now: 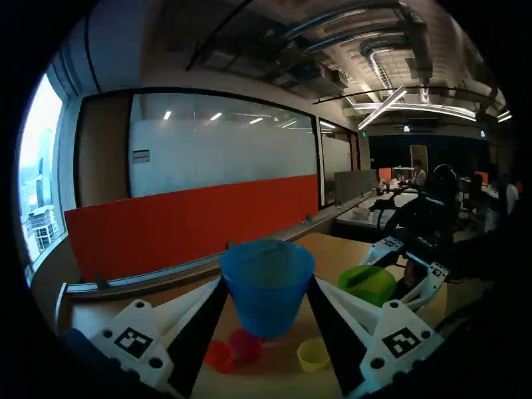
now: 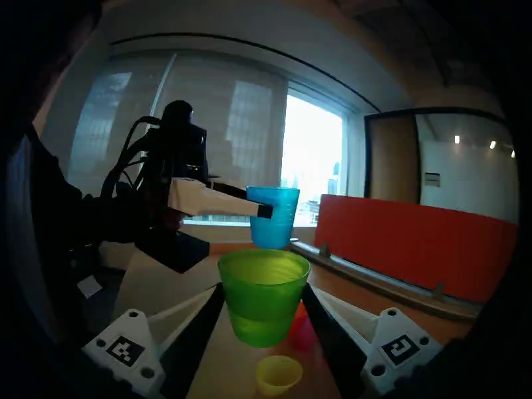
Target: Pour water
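- My left gripper [image 1: 267, 300] is clenching the blue cup [image 1: 267, 282] between both fingers, in the lower middle of the left gripper view. The cup is standing upright in the air above the table [image 1: 336, 249].
- My right gripper [image 2: 264, 307] is squeezing the green cup [image 2: 264, 289] in the same way, in the lower middle of the right gripper view. This cup is upright too.
- In the right gripper view the blue cup is hanging near the centre of the frame, a little higher than the green cup and just behind it. The two cups are near each other but not touching.
- I am judging that the pouring is not yet begun: I am holding both cups level and am bringing them together. I cannot tell which cup is holding water; the bottom of the green cup is looking darker, but this is not sure.
- The next move is asking me to put one rim over the mouth of the other cup and then to tilt slowly, so that nothing is spilling on the table.
- I am counting two big cups, one blue and one green, each in a gripper.
- I am counting three small cups on the table at the bottom of the left gripper view: a red cup [image 1: 219, 356], a pink cup [image 1: 247, 345] and a yellow cup [image 1: 314, 354].
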{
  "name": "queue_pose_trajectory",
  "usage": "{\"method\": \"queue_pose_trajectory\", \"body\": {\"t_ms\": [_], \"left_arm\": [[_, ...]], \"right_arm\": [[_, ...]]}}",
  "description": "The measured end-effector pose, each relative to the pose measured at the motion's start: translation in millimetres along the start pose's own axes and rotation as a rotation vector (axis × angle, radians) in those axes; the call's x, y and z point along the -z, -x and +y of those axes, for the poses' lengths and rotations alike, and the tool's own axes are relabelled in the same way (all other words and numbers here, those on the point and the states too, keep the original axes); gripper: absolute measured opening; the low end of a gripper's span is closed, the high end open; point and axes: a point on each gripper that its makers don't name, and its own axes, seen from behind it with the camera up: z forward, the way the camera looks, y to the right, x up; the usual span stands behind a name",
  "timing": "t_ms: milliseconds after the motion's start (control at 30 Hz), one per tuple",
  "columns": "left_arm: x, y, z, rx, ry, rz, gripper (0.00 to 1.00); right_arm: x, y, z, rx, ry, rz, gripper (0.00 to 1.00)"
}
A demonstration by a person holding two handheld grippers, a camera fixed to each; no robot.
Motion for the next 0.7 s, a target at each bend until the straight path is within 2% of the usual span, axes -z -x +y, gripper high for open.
{"method": "queue_pose_trajectory", "body": {"t_ms": [433,700], "left_arm": [[0.3,40.4,-2.0,-0.002,0.011,-0.090,0.83],[-1.4,59.8,5.2,-0.008,0.032,-0.132,0.83]], "right_arm": [[16.0,14.0,6.4,-0.030,-0.004,-0.061,0.87],[22.9,19.4,8.6,-0.045,-0.009,-0.082,0.87]]}}
